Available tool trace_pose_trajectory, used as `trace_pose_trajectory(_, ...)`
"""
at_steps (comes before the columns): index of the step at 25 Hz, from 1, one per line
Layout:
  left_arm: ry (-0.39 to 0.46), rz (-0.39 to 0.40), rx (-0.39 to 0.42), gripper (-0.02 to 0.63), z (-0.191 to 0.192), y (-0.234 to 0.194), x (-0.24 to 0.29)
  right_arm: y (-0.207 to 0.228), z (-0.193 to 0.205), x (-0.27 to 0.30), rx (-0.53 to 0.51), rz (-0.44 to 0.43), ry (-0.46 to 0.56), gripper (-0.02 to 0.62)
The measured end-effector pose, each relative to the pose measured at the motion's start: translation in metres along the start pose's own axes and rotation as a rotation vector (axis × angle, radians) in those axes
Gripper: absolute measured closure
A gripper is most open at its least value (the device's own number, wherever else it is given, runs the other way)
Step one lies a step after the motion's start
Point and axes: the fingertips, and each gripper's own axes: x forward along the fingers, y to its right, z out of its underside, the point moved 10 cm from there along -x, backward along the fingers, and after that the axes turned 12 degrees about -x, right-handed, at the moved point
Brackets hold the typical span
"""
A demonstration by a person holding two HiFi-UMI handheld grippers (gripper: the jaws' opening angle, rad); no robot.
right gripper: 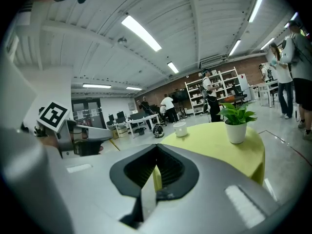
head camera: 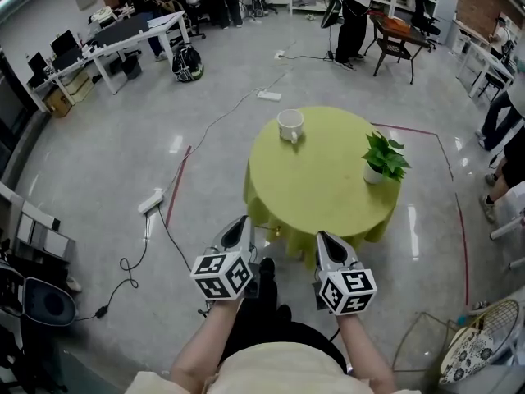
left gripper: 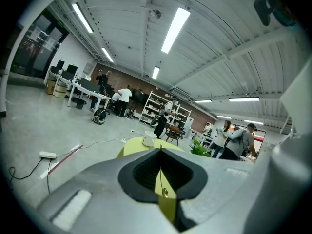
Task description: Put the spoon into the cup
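A white cup [head camera: 290, 125] stands on the far left part of a round table with a yellow-green cloth [head camera: 320, 183]; it also shows small in the left gripper view [left gripper: 148, 140] and the right gripper view [right gripper: 180, 128]. I see no clear spoon. A small gold thing [head camera: 277, 231] sits at the cloth's front edge, and it appears as a thin gold line with a bead [left gripper: 165, 193] through the slit of the left jaws; I cannot tell what it is. My left gripper [head camera: 239, 223] and right gripper [head camera: 323, 239] hang shut and hold nothing, short of the table's near edge.
A potted green plant [head camera: 382, 158] stands at the table's right side. Cables and a power strip [head camera: 151, 201] lie on the grey floor to the left. Desks, shelves, chairs and several people stand around the room's far side and right edge.
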Motion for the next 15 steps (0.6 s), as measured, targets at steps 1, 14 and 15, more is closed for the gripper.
trace_pose_trajectory(1, -0.003, 0.002, 0.001, 0.601, -0.001, -0.001, 0.004, 0.001, -0.001, 0.003, 0.0, 0.003, 0.0, 0.595)
trace_pose_trajectory(14, -0.021, 0.012, -0.023, 0.601, -0.027, -0.02, 0.068, 0.024, -0.011, 0.059, -0.004, 0.025, -0.025, 0.595)
trace_pose_trajectory(15, -0.023, 0.014, -0.023, 0.601, -0.029, -0.021, 0.073, 0.027, -0.013, 0.065, -0.005, 0.027, -0.024, 0.595)
